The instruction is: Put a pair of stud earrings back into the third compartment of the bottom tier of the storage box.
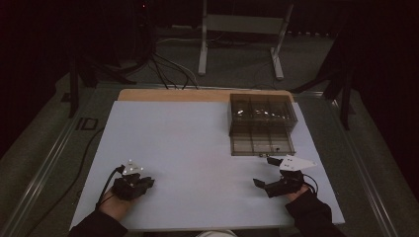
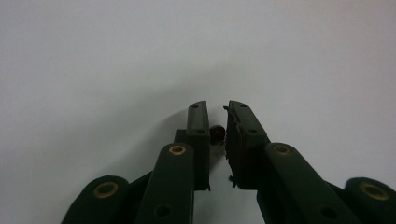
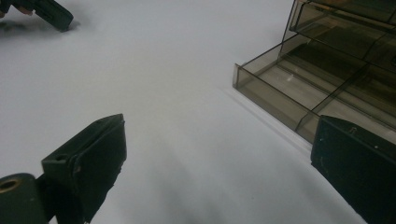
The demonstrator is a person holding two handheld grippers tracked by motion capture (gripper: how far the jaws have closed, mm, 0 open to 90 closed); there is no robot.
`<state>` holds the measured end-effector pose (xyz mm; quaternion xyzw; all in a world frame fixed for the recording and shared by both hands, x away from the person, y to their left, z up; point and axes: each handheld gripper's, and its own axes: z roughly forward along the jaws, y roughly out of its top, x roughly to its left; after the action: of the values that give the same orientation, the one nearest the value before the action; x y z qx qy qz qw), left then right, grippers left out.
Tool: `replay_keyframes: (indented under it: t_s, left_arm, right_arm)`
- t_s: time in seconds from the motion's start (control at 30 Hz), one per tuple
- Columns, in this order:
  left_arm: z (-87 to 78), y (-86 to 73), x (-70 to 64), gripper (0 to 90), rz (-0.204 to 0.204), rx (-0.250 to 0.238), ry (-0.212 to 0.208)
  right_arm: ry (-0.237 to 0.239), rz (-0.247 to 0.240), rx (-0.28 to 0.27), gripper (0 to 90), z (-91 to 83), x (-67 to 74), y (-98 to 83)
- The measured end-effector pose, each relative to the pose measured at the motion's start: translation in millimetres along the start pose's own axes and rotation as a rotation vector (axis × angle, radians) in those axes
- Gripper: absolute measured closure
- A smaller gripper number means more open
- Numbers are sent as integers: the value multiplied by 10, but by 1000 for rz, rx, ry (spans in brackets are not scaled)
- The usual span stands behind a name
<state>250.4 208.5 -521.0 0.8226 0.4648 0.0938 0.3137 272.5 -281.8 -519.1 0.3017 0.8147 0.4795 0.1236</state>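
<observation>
High view: your left tool (image 1: 148, 181) sits low on the white worktop (image 1: 197, 148) near its front left, your hand wrapped round it. Your right tool (image 1: 264, 173) is at front right, just short of the smoky clear drawer box (image 1: 262, 116) that stands at the far right of the worktop. The box's bottom drawer (image 1: 262, 143) is pulled out toward you, its dividers showing. Beyond the worktop, a white frame stand (image 1: 242, 29) and loose cables (image 1: 168, 71) on the floor.

Left gripper view: your left tool (image 2: 217, 119) has its 2 jaws drawn nearly together, a narrow slit between them. A small dark reddish round item (image 2: 216, 135) sits in that slit, touching both jaws, right over the white surface. What the item is, you cannot tell at this size.

Right gripper view: your right tool (image 3: 219, 154) is spread wide, 1 jaw at lower left, the other at lower right, with bare worktop between. The open drawer (image 3: 289, 88) lies ahead and to the right, its near compartments visible. Your other tool (image 3: 49, 14) shows at the top left corner.
</observation>
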Motion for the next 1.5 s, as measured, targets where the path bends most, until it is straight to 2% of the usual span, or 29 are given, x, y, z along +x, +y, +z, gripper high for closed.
replay_keyframes:
  t_s: [0.07, 0.13, 0.27, 0.4, 0.57, 0.8, 1.13, 1.33, 1.4, 1.43, 1.5]
  left_arm:
    - [-9, 18, -2, 815, -4, -23, -32]
    - [-8, 30, -11, 815, 1, -27, -32]
    - [21, 107, -73, 815, 37, -16, -57]
    - [44, 165, -116, 815, 50, -15, -71]
    - [153, 296, -238, 816, 100, 16, -101]
    - [282, 476, -369, 816, 139, 19, -141]
    - [372, 738, -510, 816, 201, 13, -182]
    - [416, 876, -590, 816, 229, 2, -198]
    - [416, 876, -590, 815, 229, 2, -198]
    - [446, 971, -652, 816, 249, 4, -207]
    - [462, 1024, -689, 816, 265, 2, -211]
  right_arm:
    - [1, 1, -4, 36, 0, 1, 6]
    - [1, -1, -3, 36, 1, 2, 8]
    - [1, 2, -3, 36, -1, 1, 7]
    - [1, -1, -4, 36, -5, -1, 7]
    - [5, 1, -2, 36, -2, -1, 1]
    - [4, 0, -6, 36, -8, -4, 0]
    - [0, 3, -9, 36, -22, -11, -1]
    - [5, -1, -6, 36, -13, -1, -1]
    - [5, -1, -6, 36, -14, -2, -1]
    - [5, 1, -6, 36, -18, -2, -2]
    - [5, 1, -7, 36, -19, -4, -1]
